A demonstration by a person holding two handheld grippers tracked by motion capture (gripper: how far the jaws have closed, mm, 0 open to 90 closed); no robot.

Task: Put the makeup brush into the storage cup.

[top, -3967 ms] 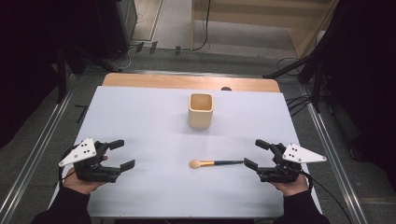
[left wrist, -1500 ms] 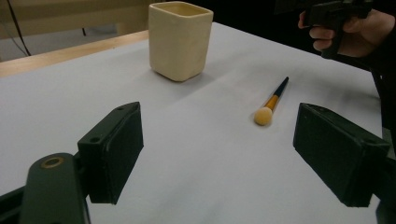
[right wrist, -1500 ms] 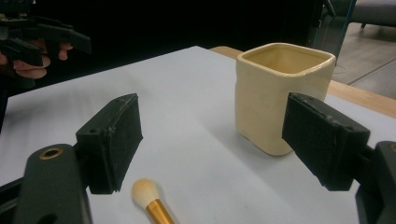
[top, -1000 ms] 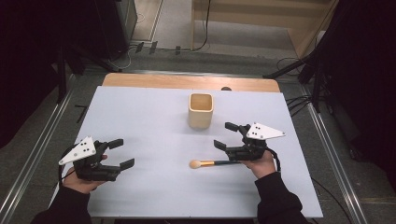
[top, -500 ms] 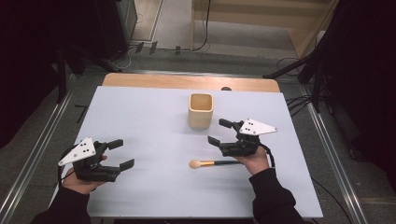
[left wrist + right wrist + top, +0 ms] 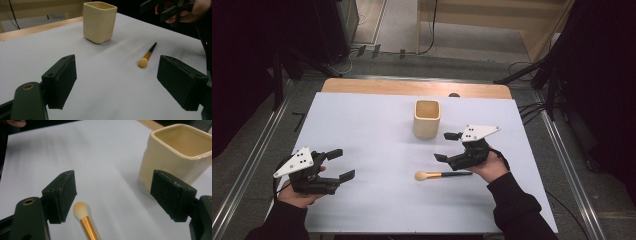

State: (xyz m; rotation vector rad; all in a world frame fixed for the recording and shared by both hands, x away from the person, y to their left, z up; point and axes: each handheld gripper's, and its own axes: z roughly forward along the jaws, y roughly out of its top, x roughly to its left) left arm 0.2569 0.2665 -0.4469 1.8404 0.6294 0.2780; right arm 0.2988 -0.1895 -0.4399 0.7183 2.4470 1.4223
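Note:
A makeup brush (image 6: 439,175) with a cream tuft, gold ferrule and dark handle lies flat on the white table, tuft pointing left. A cream square cup (image 6: 427,118) stands upright behind it. My right gripper (image 6: 448,146) hovers open just above and behind the brush's handle, between brush and cup; in the right gripper view the brush (image 6: 84,218) lies below the left jaw and the cup (image 6: 176,155) is beyond the right one. My left gripper (image 6: 339,164) rests open at the table's front left, well away from both; its view shows the brush (image 6: 147,55) and cup (image 6: 99,21) ahead.
The white table cover (image 6: 362,130) ends in a wooden strip (image 6: 412,88) at the back. Metal rails (image 6: 562,150) run along both sides. Cables lie on the floor behind and to the right.
My right gripper has moved left from the front right corner of the table to just over the brush handle, staying open. The left gripper, brush and cup have not moved.

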